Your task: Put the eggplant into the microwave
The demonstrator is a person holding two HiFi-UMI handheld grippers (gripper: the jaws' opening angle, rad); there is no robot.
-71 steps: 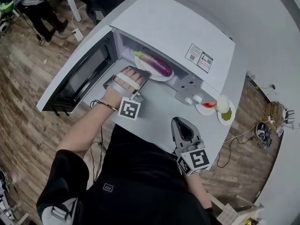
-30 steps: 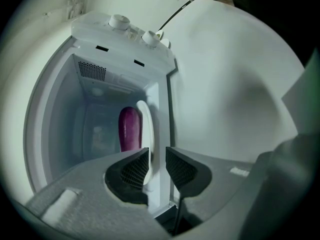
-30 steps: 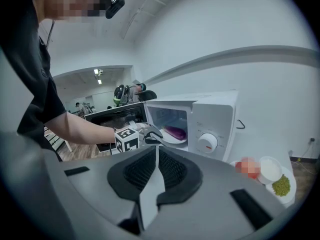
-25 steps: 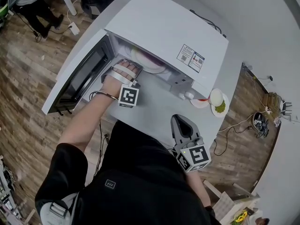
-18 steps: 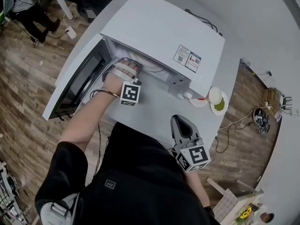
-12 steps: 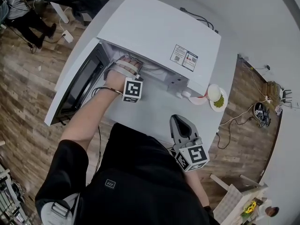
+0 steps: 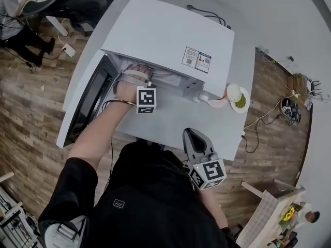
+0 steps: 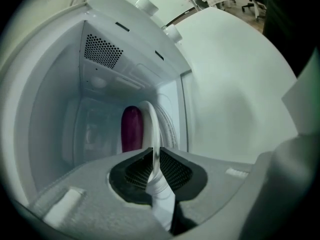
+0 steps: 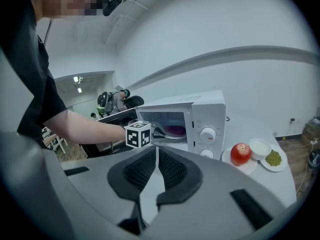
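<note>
The purple eggplant (image 8: 131,129) lies on a white plate (image 8: 150,126) inside the open white microwave (image 7: 165,35). My left gripper (image 8: 152,151) is shut on the plate's near rim, its pads pressed on both faces. In the head view the left gripper (image 7: 139,70) reaches into the oven's mouth, and the top of the microwave hides the plate and the eggplant. From the right gripper view the eggplant (image 9: 175,130) shows inside the cavity beside the left gripper's marker cube (image 9: 138,134). My right gripper (image 7: 188,133) hangs back near my body, shut with nothing between its pads (image 9: 150,166).
The microwave door (image 7: 85,107) stands swung open to the left. Right of the oven on the white table (image 7: 170,120) are a red apple (image 9: 240,153) on a plate, a small white bowl (image 9: 260,146) and a plate with green food (image 9: 273,158). People sit far left on the wooden floor.
My left hand has carried the plate with the eggplant deeper into the microwave; the eggplant, first seen at the oven's mouth, is now hidden under its top. The right gripper has stayed put.
</note>
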